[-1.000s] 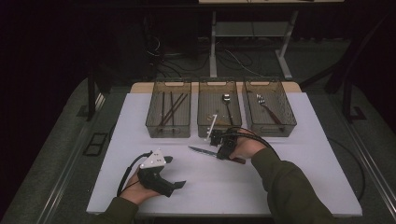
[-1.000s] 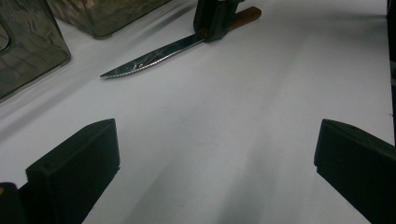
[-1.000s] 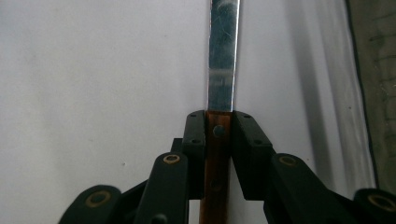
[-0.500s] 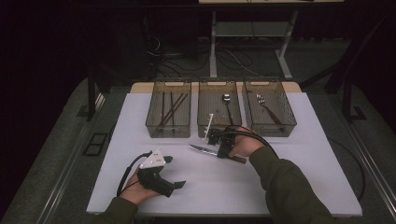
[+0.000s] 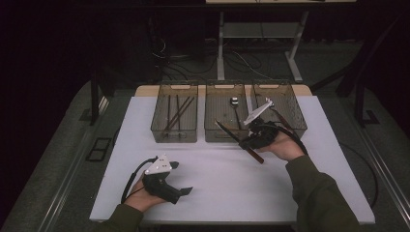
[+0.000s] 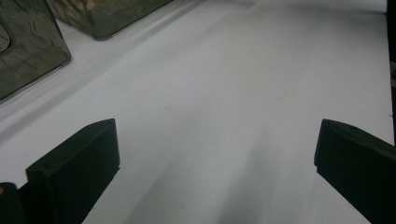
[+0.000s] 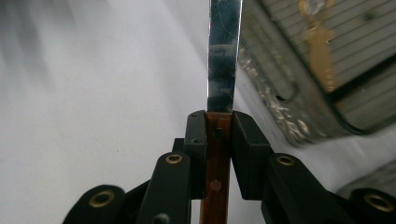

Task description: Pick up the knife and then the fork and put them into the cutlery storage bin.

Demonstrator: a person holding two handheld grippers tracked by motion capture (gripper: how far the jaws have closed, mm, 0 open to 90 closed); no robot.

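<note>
A knife with a brown wooden handle (image 7: 218,158) and a steel blade (image 7: 224,56) is clamped between the jaws of my right gripper (image 7: 219,128). In the high view the right gripper (image 5: 251,140) holds the knife (image 5: 226,130) slanted just above the table, in front of the middle bin (image 5: 220,136). Its blade points back and left, and its handle end (image 5: 258,158) points toward the person. My left gripper (image 5: 181,178) rests at the front left of the table. In the left gripper view it (image 6: 215,172) stands open, jaws wide apart over bare white table.
Three clear bins stand in a row at the back of the white table (image 5: 217,188). The left bin (image 5: 174,136) holds dark sticks. A spoon (image 5: 234,102) lies in the middle one, and the right bin (image 5: 299,123) holds other cutlery. In the right gripper view a bin wall (image 7: 280,107) is close on the right.
The right hand has carried the knife to the right and a little up, from mid-table to the front of the middle and right bins. The left hand has stayed in place.
</note>
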